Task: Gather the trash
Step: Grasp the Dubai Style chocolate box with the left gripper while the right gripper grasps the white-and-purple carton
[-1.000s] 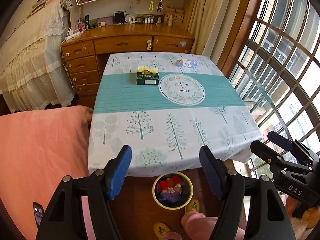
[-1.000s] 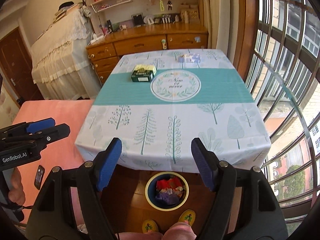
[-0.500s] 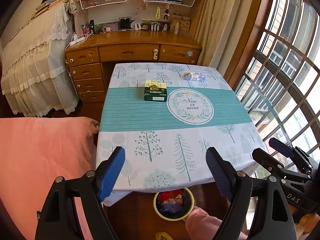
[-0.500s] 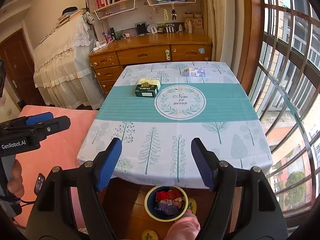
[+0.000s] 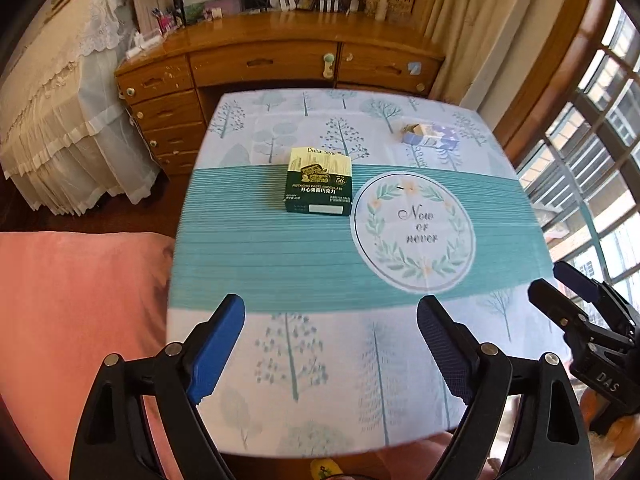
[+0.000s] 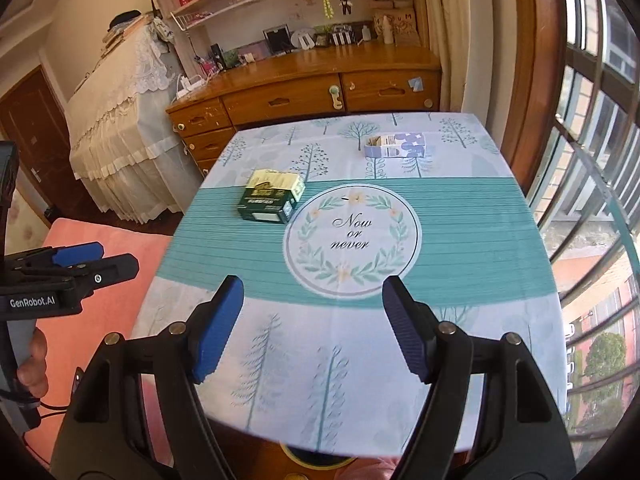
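A tablecloth-covered table fills both views, nearer than a second ago. The chocolate box lies just left of the "Now or never" wreath, the lilac carton beyond it. Left gripper, jaws just opened wider, and right gripper stand apart, empty; pickup not yet begun.

**Open tabletop, two boxes at the far half**

The near half of the tablecloth-covered table lies bare. A green chocolate box sits left of centre; a pale blue carton lies far right, well apart. Beyond stands the wooden desk; window bars close the right.
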Tool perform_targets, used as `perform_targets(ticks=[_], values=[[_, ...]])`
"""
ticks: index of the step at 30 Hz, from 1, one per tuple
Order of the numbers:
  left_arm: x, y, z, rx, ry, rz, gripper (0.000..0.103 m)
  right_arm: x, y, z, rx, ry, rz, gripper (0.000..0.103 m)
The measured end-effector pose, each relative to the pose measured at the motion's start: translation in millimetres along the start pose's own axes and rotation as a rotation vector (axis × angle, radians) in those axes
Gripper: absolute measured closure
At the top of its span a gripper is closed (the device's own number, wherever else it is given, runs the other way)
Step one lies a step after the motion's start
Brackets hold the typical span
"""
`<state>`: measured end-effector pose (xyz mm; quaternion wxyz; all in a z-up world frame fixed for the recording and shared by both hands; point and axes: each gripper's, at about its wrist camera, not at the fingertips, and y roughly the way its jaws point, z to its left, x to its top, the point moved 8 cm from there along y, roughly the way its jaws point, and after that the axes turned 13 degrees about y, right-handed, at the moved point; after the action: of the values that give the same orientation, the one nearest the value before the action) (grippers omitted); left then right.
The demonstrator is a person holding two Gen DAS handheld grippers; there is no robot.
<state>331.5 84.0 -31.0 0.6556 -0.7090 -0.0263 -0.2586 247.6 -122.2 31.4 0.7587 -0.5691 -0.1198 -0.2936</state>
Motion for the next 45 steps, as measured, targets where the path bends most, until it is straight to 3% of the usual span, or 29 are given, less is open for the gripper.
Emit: perform_targets(ticks=[3,9,17,28,36,40,45], values=[[41.6,54.7,-0.8,-0.031,0.002,0.079,0.011,33.8,43.3,-21.0,0.02,-0.002,0.04,0.034],[97.8,155.1,11.5,-0.023,-0.009,0.196,0.005,97.5,127.0,-60.1,0.047,-0.007,0.102,0.034],[116.2,234.4,29.7,0.03,0.011,0.317,0.004,125.3,194.0,-85.2,0.077,0.027,0.157,0.034],[115.9,278.7,37.7,0.065,0.019,0.403,0.003,133.0,233.5,-96.3,0.077,0.016,0.19,0.034],[123.6,288.7,51.2,0.085,-0.085,0.406,0.005,170.9,240.6,-101.6,0.051,-0.045,0.135,0.034],[134.0,282.9,55.6,0.116,-0.081,0.372,0.006,192.7,249.3,-99.3,0.04,-0.13,0.112,0.034],[152.7,267.1,48.9,0.14,-0.075,0.332,0.007,215.5,265.3,-89.9,0.039,-0.339,0.085,0.034]])
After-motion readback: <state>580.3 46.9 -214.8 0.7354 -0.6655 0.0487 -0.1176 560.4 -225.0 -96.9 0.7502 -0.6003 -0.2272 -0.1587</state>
